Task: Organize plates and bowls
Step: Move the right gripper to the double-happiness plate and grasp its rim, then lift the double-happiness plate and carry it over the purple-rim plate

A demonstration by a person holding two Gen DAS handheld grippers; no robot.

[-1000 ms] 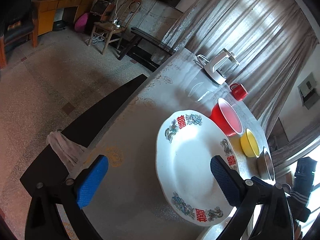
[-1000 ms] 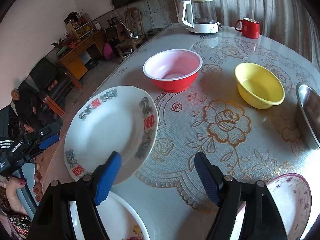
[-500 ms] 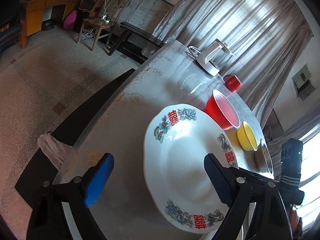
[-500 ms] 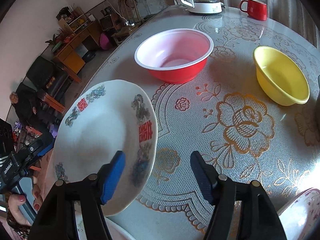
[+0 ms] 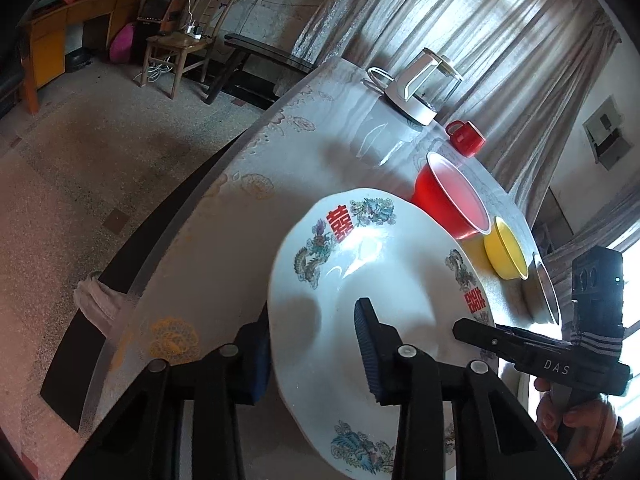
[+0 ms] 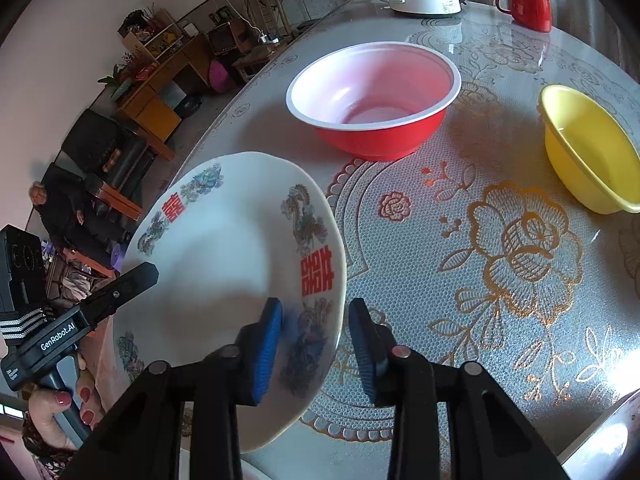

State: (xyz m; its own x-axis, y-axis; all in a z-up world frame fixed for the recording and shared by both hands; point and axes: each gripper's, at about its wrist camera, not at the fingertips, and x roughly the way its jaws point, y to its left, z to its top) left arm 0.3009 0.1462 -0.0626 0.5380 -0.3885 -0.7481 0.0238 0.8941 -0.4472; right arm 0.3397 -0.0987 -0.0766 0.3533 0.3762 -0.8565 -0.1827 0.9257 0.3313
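- The round white china plate with red signs (image 6: 224,280) is tilted up off the worktop (image 6: 460,280), near the red plastic bowl (image 6: 372,96).
- Both hand-held grippers pinch its rim — left (image 5: 312,356), right (image 6: 316,344) — likely to lift it safely for stacking.

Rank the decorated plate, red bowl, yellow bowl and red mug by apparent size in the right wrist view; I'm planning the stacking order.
1. decorated plate, though it sits nearest the camera
2. red bowl
3. yellow bowl, partly cut off
4. red mug, farthest away
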